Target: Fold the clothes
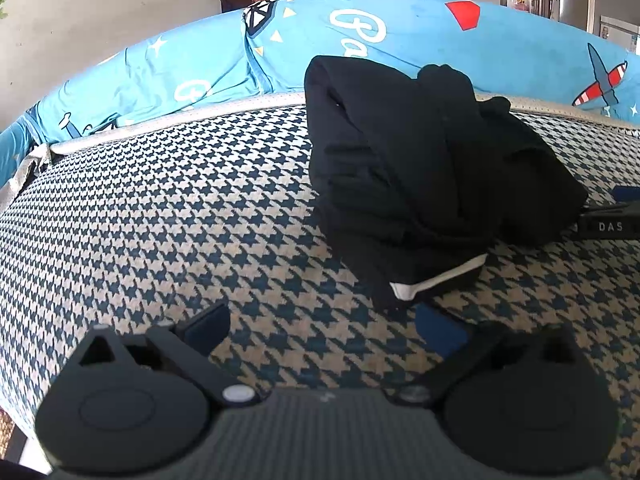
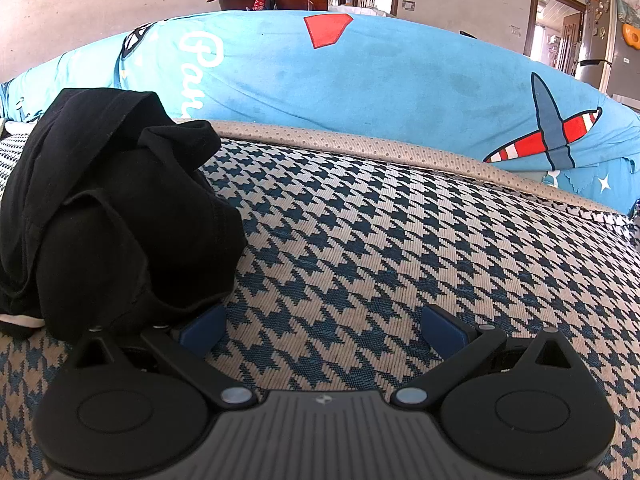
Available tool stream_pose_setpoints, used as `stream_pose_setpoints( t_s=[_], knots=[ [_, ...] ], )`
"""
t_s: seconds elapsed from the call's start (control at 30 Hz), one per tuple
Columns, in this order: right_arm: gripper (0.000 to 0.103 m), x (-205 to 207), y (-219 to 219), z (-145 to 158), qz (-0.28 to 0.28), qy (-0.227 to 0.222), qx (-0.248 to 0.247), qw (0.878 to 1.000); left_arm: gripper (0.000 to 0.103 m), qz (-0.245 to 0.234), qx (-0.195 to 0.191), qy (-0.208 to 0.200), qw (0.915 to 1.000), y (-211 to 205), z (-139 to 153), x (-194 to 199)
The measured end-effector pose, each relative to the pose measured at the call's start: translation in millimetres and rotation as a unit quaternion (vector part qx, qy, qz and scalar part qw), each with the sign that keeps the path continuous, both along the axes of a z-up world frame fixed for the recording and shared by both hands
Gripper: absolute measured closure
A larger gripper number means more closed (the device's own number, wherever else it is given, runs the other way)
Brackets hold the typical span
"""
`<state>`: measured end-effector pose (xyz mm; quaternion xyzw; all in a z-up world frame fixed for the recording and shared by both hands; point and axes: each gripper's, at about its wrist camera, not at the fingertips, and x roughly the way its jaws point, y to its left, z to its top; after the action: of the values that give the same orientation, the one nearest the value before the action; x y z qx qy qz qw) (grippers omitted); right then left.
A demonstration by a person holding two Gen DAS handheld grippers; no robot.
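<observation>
On the houndstooth cover [image 1: 160,208] lies the black garment [image 1: 420,176], bunched in a loose heap; in the left view it sits at about 1 o'clock from the left gripper [image 1: 324,326]. A thin white edge [image 1: 440,276] shows at its near side, and what part of the garment this is I cannot tell. The left gripper is released, its fingers wide apart, with only the cover between them; the garment's near edge is just beyond the right pad. At 3 o'clock the frame cuts off the right gripper [image 1: 612,220], so only a dark piece of it shows, close to the garment. In the right view the right gripper [image 2: 322,330] is also released and holds nothing; the garment is at 10 o'clock and hides part of its left finger [image 2: 200,330]. Behind the cover, at 12 o'clock, is a blue sheet [image 2: 400,80] with an airplane print.
</observation>
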<state>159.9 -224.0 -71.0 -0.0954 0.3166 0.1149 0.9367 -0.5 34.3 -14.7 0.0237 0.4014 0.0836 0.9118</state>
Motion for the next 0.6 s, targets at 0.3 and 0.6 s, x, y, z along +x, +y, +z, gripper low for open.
stream_pose_setpoints(
  t_s=[0.3,0.6],
  knots=[
    [0.000,-13,7,7,-0.049,0.037,-0.005,0.998,0.000,0.006,-0.006,0.014,0.9999,1,-2,8],
    [0.000,-23,17,18,-0.100,0.119,-0.015,0.988,0.000,0.016,-0.005,0.024,0.9996,3,-4,13]
  ],
)
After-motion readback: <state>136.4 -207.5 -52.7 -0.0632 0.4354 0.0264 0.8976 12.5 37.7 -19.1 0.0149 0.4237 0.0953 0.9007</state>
